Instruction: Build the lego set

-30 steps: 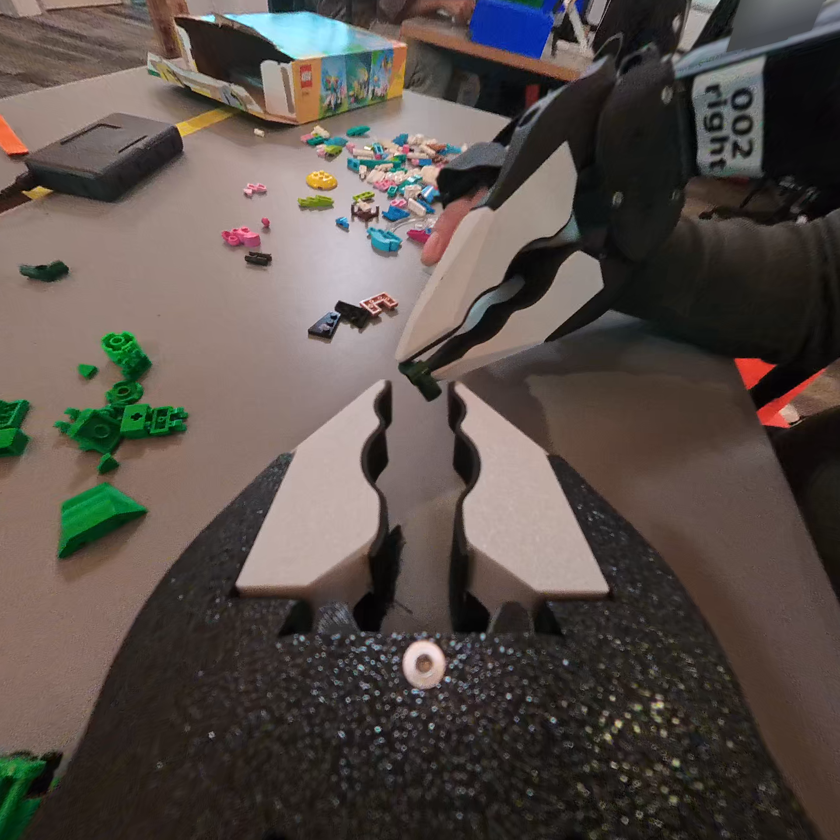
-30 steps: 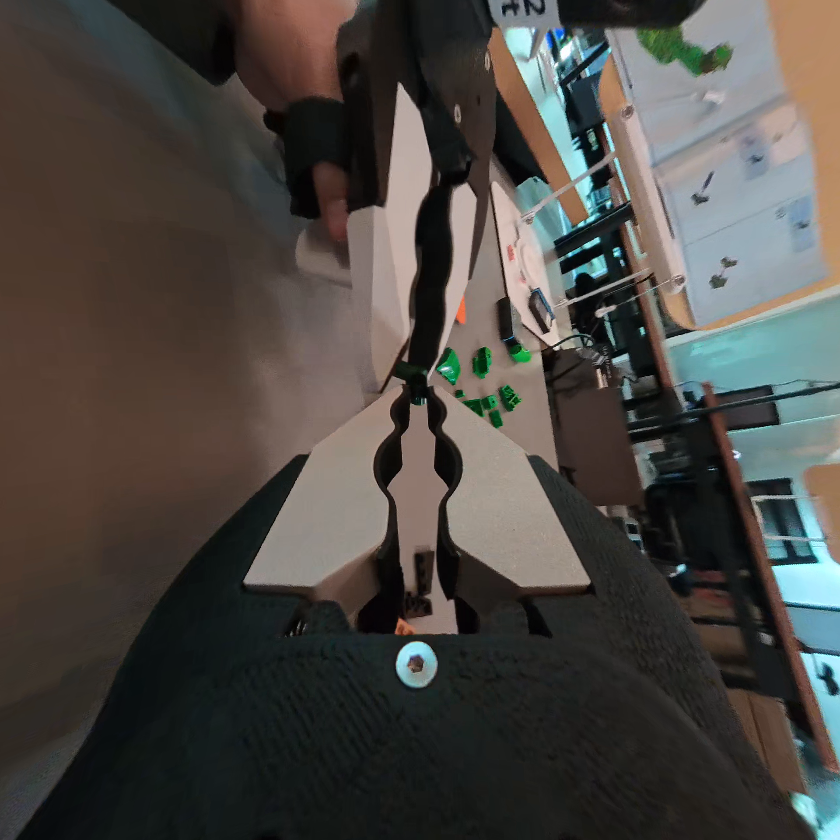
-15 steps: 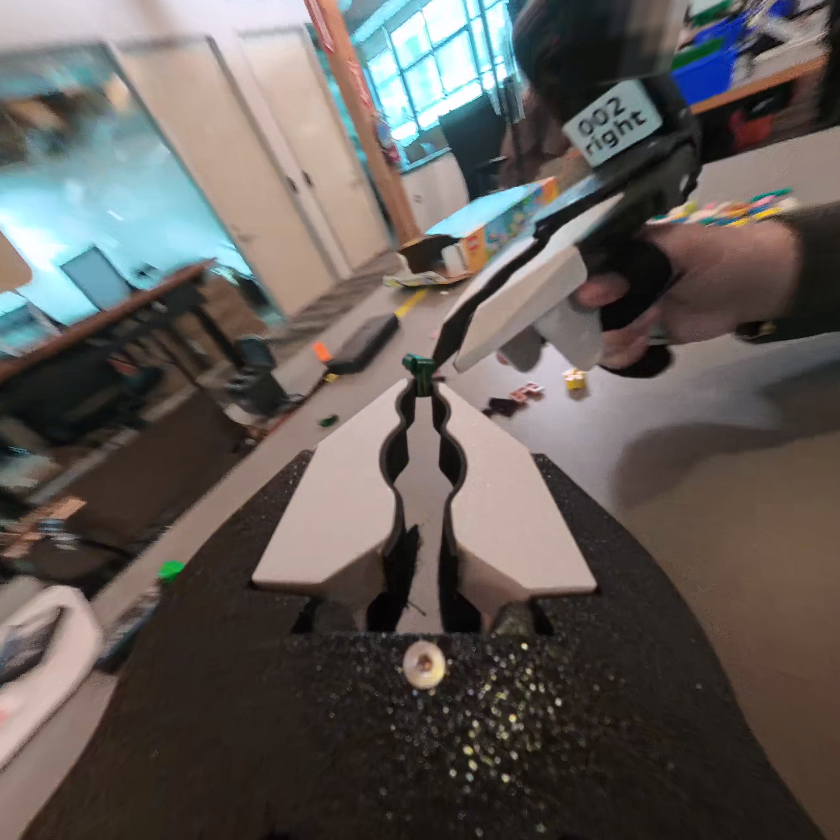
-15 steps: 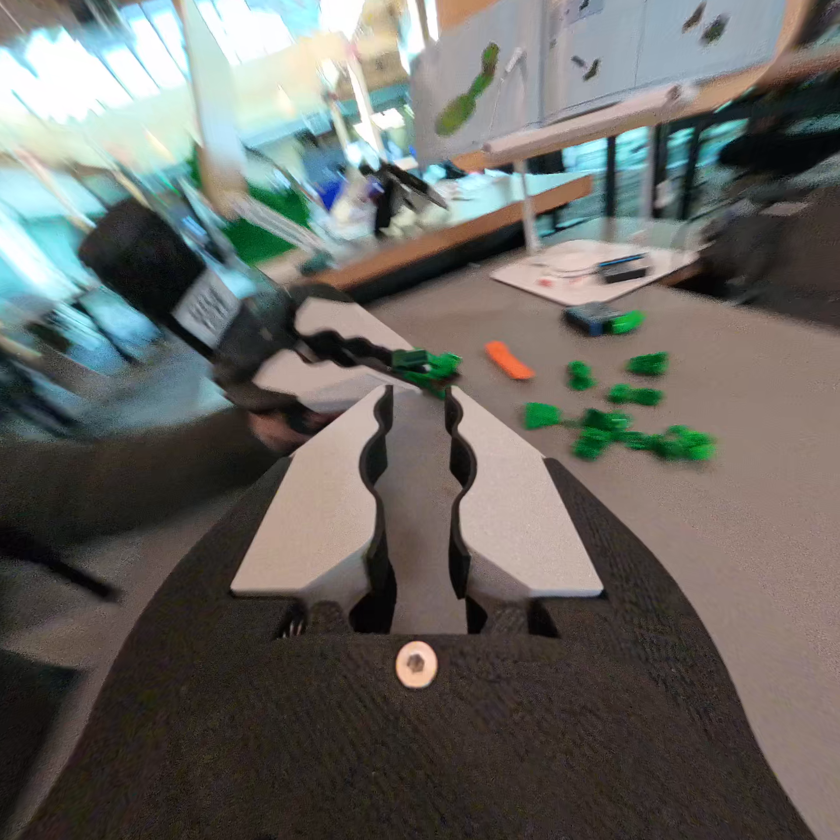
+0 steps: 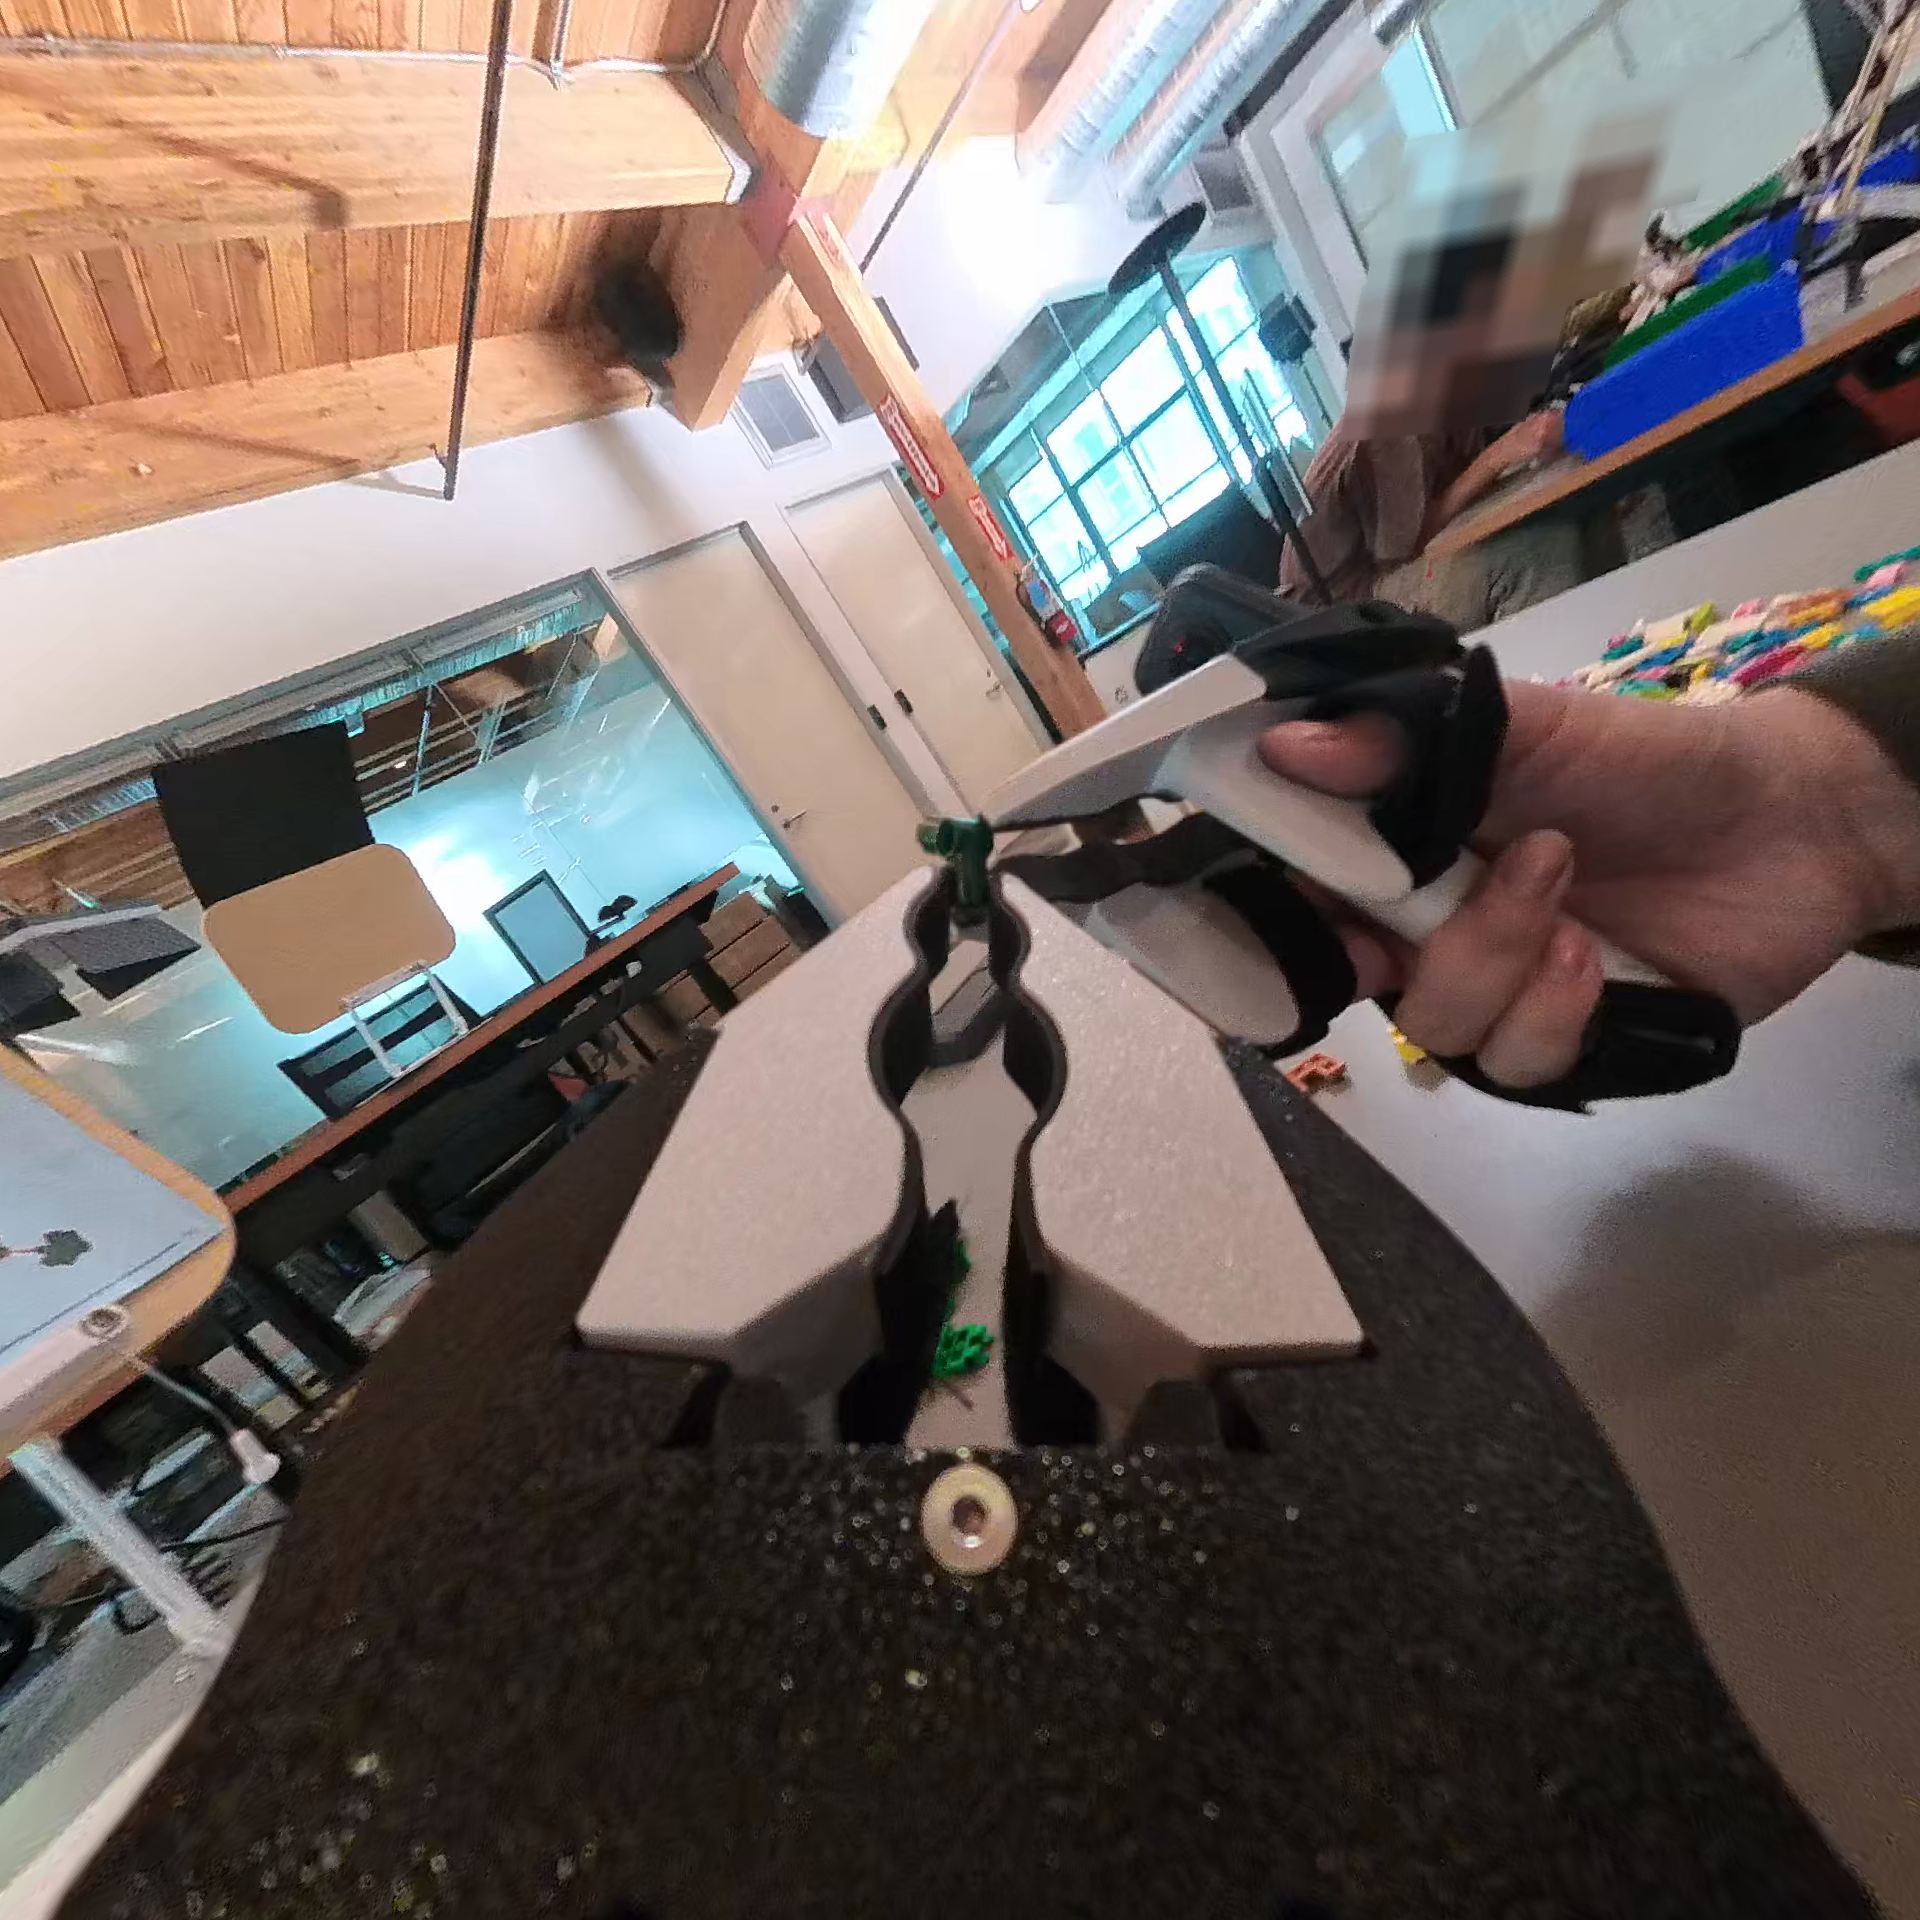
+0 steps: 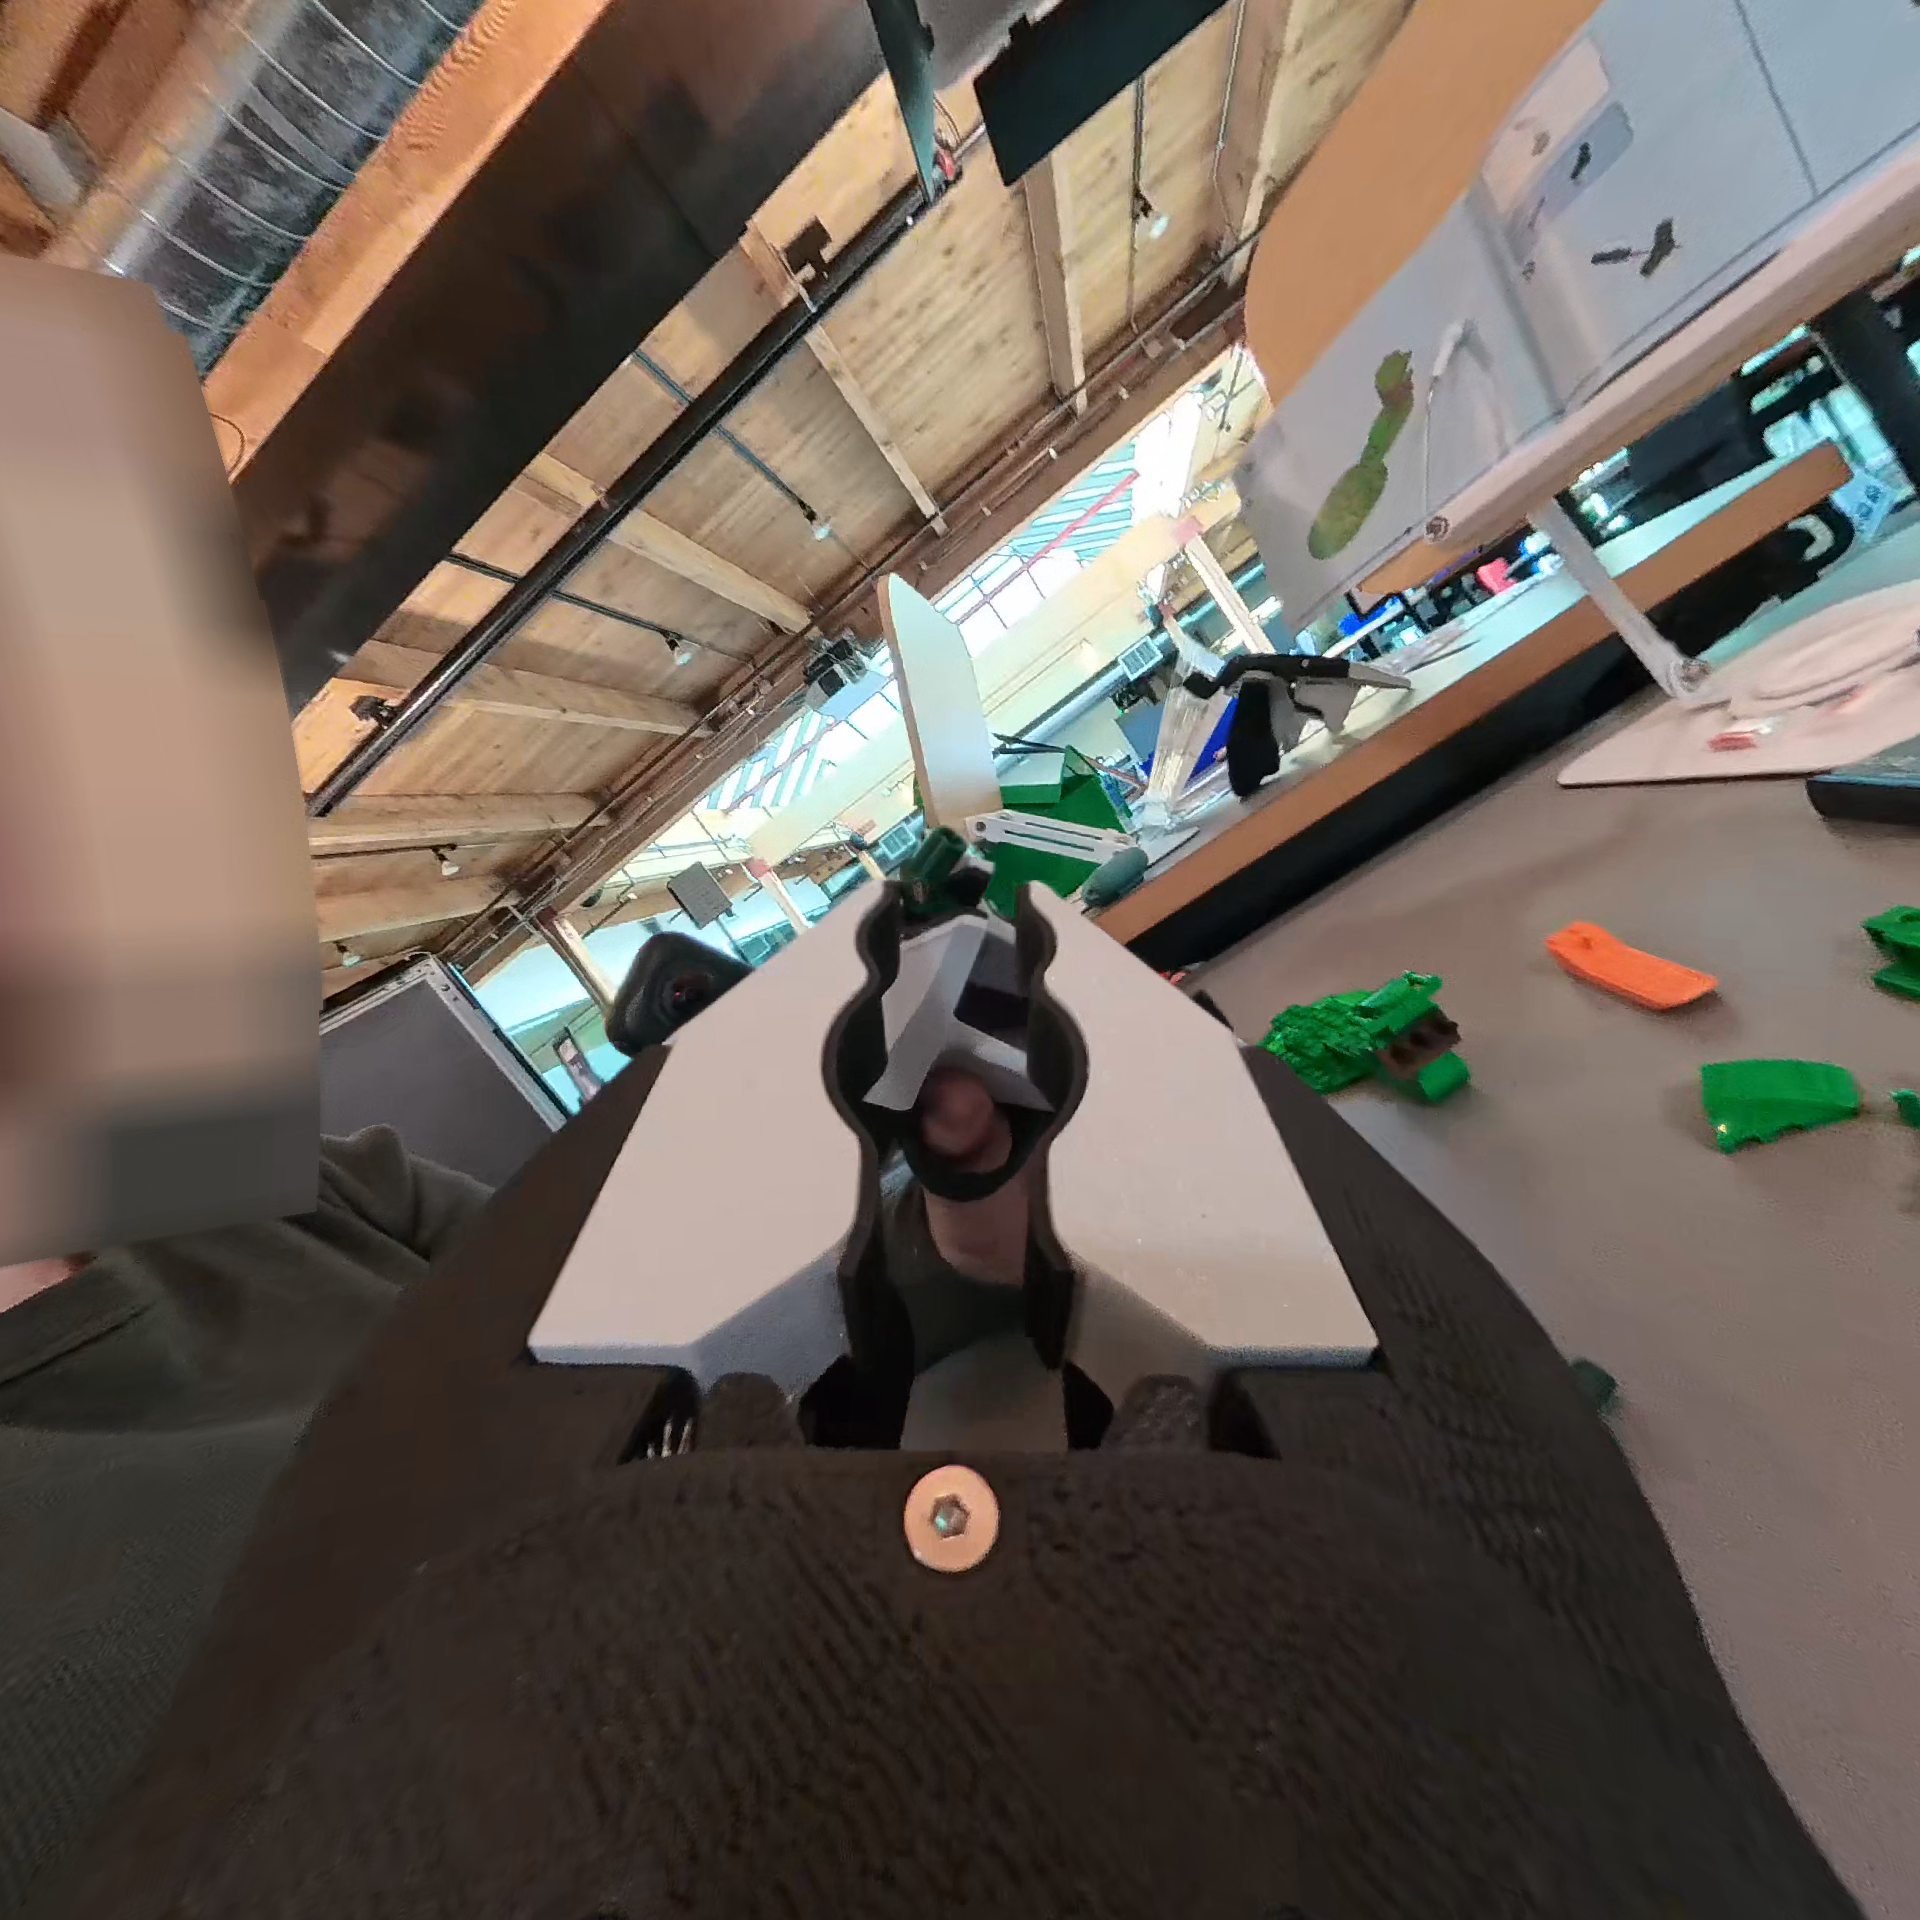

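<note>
Together, both grippers' matte fingers pinch one knobbly green piece.

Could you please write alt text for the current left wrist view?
The left gripper pinches a small dark green lego piece at its fingertips, meeting the tip of the hand-held right gripper above a grey table.

No writing is being shown clearly enough to be read. In the left wrist view, two red strips are being carried on the slanted wooden post, and their white marks are being blurred past reading. In the right wrist view, a small red tag is being shown on the white mat, its marks being rendered too small to tell.
</note>
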`<state>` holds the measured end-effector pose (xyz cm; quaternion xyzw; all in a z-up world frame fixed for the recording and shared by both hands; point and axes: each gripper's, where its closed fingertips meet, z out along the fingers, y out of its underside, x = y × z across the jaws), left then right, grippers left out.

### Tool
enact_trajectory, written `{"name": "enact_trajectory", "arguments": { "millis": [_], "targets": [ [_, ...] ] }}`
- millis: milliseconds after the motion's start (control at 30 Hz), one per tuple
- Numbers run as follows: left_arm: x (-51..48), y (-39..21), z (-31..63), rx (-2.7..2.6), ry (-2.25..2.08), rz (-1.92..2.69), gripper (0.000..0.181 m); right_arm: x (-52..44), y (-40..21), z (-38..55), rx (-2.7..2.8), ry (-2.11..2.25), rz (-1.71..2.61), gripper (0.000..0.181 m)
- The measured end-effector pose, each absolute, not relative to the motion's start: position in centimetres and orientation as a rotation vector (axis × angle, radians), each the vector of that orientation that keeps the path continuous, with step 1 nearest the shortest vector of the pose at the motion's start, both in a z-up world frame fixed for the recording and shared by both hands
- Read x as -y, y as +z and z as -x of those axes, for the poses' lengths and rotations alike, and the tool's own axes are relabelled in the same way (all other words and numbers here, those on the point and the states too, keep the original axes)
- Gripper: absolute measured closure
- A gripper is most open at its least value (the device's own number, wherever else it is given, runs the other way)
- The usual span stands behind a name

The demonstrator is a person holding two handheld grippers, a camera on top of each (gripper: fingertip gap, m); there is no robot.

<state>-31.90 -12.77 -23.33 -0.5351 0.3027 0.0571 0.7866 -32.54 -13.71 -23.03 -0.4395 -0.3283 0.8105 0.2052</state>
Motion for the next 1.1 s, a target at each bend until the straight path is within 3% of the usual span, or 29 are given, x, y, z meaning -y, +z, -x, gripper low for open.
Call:
{"name": "enact_trajectory", "arguments": {
  "millis": [367, 533, 1100],
  "targets": [
    [13.3, -22.3, 31.7, -0.612, 0.164, 1.101, 0.177, 14.1, -22.0, 32.1, 0.956, 2.043, 1.087, 0.165],
    [14.1, -21.8, 31.0, -0.593, -0.062, 1.077, 0.177, 14.9, -21.2, 31.6, 0.989, 1.988, 0.988, 0.168],
    [15.1, -21.6, 29.7, -0.650, -0.141, 0.997, 0.177, 15.8, -20.2, 31.1, 0.918, 2.406, 1.051, 0.168]
  ]
}}
